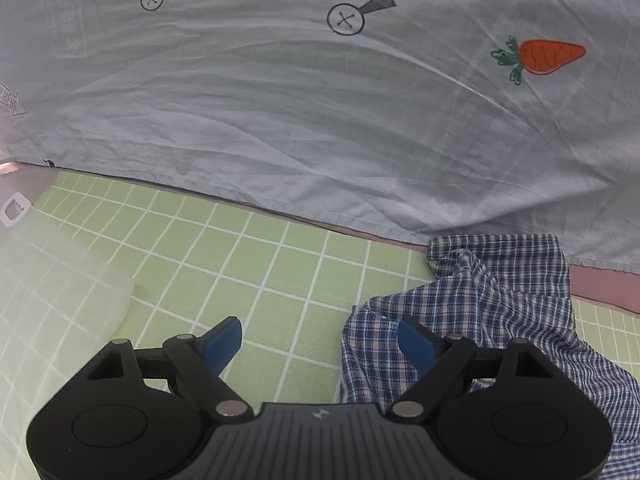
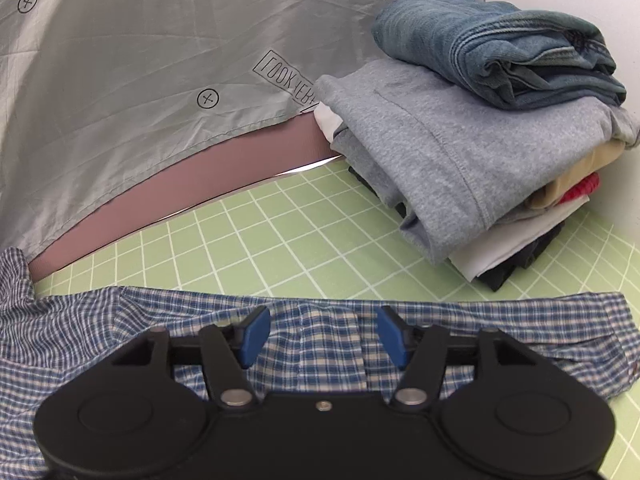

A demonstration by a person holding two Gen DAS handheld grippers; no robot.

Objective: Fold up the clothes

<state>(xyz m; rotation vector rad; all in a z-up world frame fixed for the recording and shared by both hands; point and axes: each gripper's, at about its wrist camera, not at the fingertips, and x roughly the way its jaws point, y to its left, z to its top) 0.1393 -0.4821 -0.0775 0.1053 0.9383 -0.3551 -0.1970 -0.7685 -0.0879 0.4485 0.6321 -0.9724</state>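
Left wrist view: the left gripper (image 1: 320, 344) has its blue fingers (image 1: 224, 344) spread wide with nothing between them. The blue-and-white checked cotton shirt (image 1: 500, 320) lies crumpled at 3 o'clock on the green desk mat with white grid lines (image 1: 260, 272); the right-hand finger sits over the shirt's near edge, but whether it touches the cloth cannot be told. A frosted translucent plastic sheet (image 1: 52, 300) lies at 9 o'clock. A pale grey printed sheet (image 1: 320, 120) fills the far side at 12 o'clock, bearing crossed-circle marks, an orange carrot and an arrow label ending "HERE".

Right wrist view: the right gripper (image 2: 322, 336) also stands wide open and empty, directly above the shirt, whose long axis runs from 9 to 3 o'clock across the fingers. This gripper is judged the nearer to the cloth. At 1 o'clock a stack of folded garments (image 2: 480, 160) stands apart from the shirt, a grey knit beneath rolled blue denim on top. The sheet carries an upside-down boxed label, apparently "LOOK HERE".

The shirt lies spread but rumpled, not folded.
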